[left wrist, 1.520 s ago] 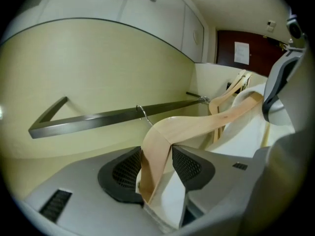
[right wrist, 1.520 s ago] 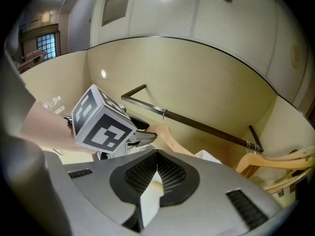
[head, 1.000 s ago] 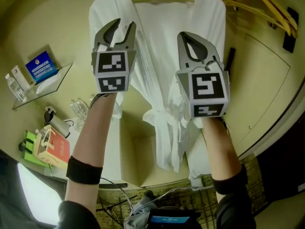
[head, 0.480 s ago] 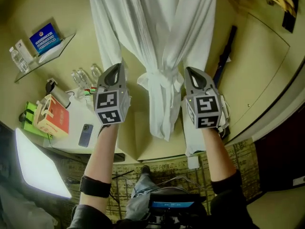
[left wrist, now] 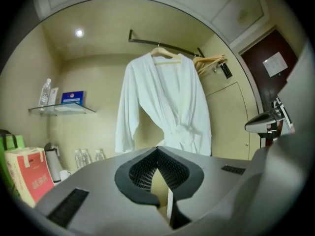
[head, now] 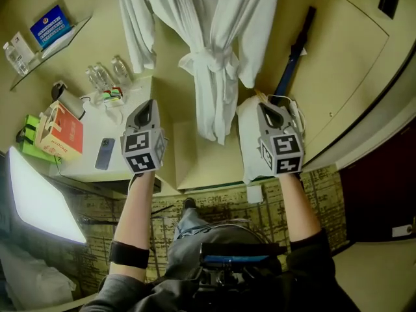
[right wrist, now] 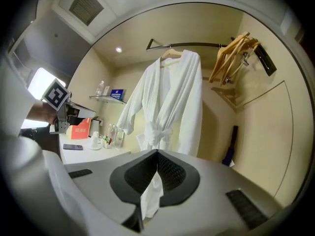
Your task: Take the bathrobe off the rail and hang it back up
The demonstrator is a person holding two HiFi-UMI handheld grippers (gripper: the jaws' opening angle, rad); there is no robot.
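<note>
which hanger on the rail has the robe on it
The lone hanger partway along the rail carries the bathrobe; the other hangers hang bare, bunched at the rail's right end.

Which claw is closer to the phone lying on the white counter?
Left. The left claw hovers by the counter's edge, near the phone; the right claw is far off, past the bathrobe.
</note>
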